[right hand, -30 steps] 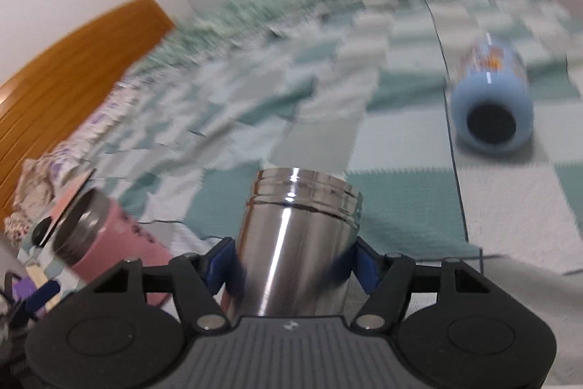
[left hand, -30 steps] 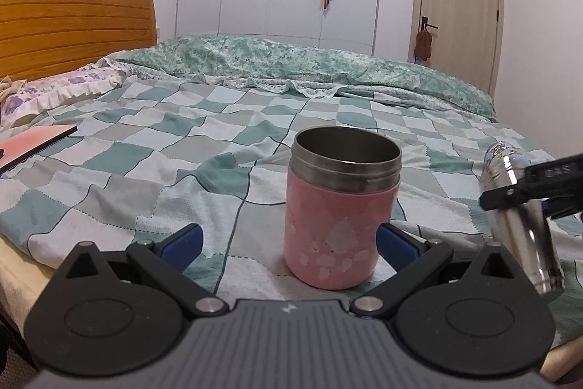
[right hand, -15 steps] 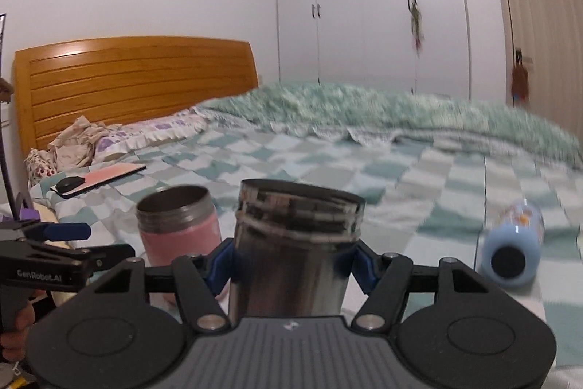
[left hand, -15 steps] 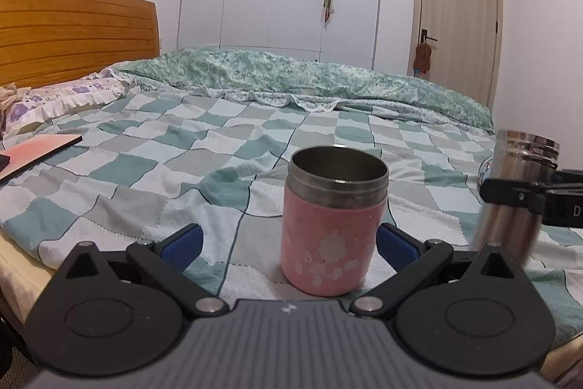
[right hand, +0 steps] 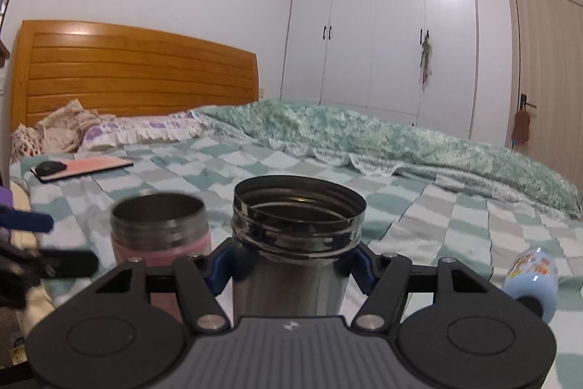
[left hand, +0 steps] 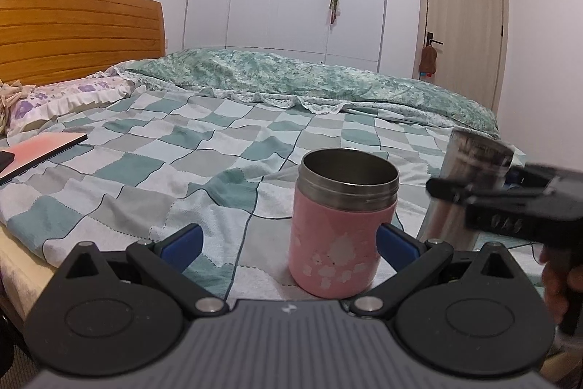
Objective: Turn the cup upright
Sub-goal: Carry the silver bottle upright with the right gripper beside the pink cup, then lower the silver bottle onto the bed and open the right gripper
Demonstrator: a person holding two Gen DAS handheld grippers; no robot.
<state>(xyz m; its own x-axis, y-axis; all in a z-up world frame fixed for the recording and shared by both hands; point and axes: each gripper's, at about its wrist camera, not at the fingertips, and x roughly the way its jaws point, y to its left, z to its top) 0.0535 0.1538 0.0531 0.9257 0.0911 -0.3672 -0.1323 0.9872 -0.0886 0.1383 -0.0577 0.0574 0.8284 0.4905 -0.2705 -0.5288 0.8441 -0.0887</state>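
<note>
Bed (left hand: 226, 148): we are working over its checked green, grey and white cover, with a wooden headboard (right hand: 135, 75) at the far left and a rumpled green quilt (left hand: 309, 82) lying across the far side.

Wardrobe (right hand: 382, 24): white doors are standing against the back wall, beside a pale door (left hand: 464, 20).

Pillow (left hand: 65, 97): a frilled one with purple flowers is lying below the headboard.

Pink pad (right hand: 91, 164): it is lying flat on the cover near the pillow, with a dark mouse (right hand: 51, 166) sitting on its left end.

Left hand-held gripper (left hand: 288, 239): we are holding its blue-tipped fingers wide apart on either side of the pink cup, and neither one is touching it.

Right hand-held gripper (right hand: 291, 261): we are keeping its fingers clamped on the steel cup, one on each side just below the threaded rim.

Steel cup (right hand: 297, 243): it is sitting upright in the right grip, mouth open to the top, to the right of the pink cup; we cannot tell whether its base is resting on the cover.

Pink cup (left hand: 342, 228): it is standing upright on the cover, steel rim uppermost, with pale patches on its pink sleeve.

Blue bottle (right hand: 533, 279): it is lying on its side on the cover, well apart to the right, dark base toward us.
</note>
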